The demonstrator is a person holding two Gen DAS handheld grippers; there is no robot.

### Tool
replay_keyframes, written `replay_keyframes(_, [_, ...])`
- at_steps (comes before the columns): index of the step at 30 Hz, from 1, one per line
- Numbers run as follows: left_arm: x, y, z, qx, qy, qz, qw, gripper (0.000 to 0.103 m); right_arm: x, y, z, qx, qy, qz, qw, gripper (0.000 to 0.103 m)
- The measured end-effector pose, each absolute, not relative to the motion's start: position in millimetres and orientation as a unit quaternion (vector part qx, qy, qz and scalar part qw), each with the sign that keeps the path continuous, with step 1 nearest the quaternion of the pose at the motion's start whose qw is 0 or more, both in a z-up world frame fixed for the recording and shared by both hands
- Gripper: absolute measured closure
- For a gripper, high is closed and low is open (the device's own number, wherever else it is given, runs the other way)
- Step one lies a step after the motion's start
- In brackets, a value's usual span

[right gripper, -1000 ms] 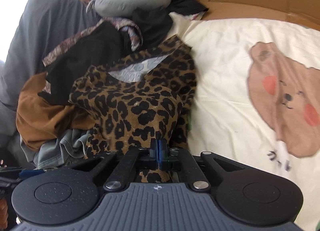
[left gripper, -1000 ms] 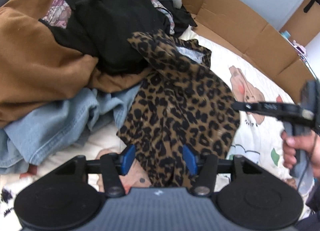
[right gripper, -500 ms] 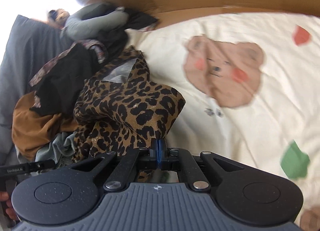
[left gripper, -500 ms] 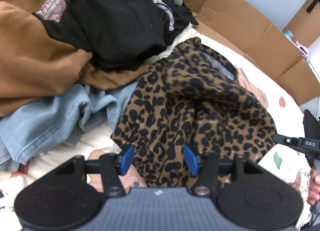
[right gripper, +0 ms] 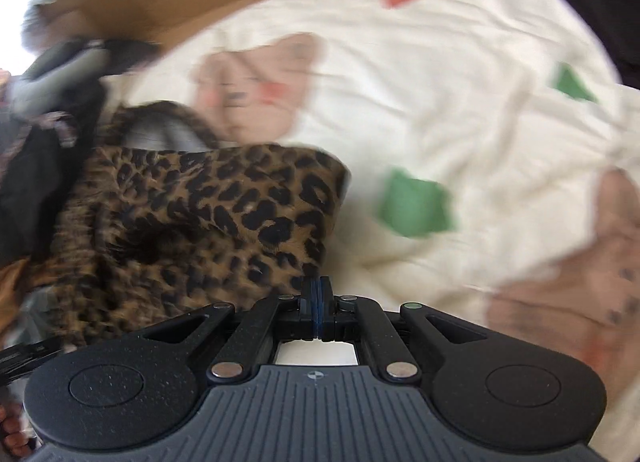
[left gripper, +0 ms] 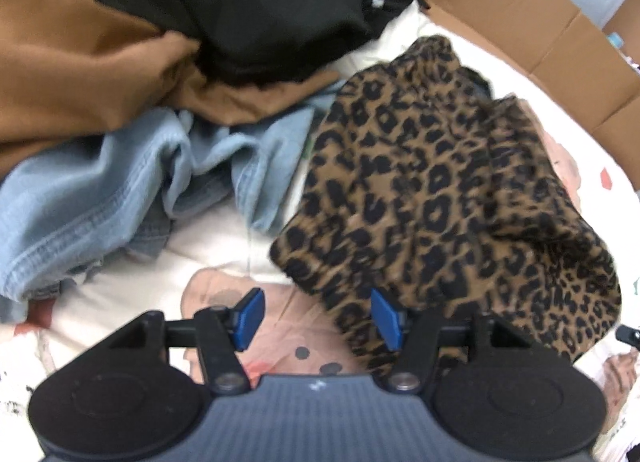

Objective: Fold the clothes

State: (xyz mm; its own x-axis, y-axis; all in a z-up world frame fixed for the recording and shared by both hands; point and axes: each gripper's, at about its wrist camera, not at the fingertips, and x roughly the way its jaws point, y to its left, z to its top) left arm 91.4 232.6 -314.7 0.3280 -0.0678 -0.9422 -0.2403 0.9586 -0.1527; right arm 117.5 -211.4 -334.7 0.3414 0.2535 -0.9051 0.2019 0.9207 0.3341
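Note:
A leopard-print garment (left gripper: 440,190) lies bunched on the cream bedspread (left gripper: 224,262), to the right of the clothes pile. My left gripper (left gripper: 316,318) points down at its near edge. Its jaws are opening; a fold of the hem lies between them beside the right pad (left gripper: 386,318), and the left pad (left gripper: 248,316) touches nothing. In the right wrist view, the leopard-print garment (right gripper: 200,214) stretches left from my right gripper (right gripper: 317,302), which is shut on a corner of it.
Left of the garment is a pile: light blue denim (left gripper: 100,190), a brown garment (left gripper: 80,62) and a black one (left gripper: 260,2). Cardboard walls (left gripper: 520,14) edge the bed. The bedspread (right gripper: 440,122) with bear prints spreads to the right.
My right gripper has dragged the leopard-print garment rightward, off the pile and onto the bedspread. My left gripper has come down to the garment's near edge with its jaws a little wider.

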Motion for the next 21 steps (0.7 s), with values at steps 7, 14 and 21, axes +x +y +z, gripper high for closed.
replay_keyframes(7, [94,235,-341,-0.163,0.569,0.060,0.804,0.039,90,-245,-342,0.202,0.591,-0.030,0.781,0.103])
replay_keyframes(14, [97,247,-351,-0.197,0.541,0.062,0.815,0.035,102,-232,-336,0.222,0.564,0.013,0.795,0.102])
replay_keyframes(21, [98,260,-344,-0.236,0.505,0.058,0.828,0.041,111,-204,-329,0.214,0.564,0.055,0.796,0.087])
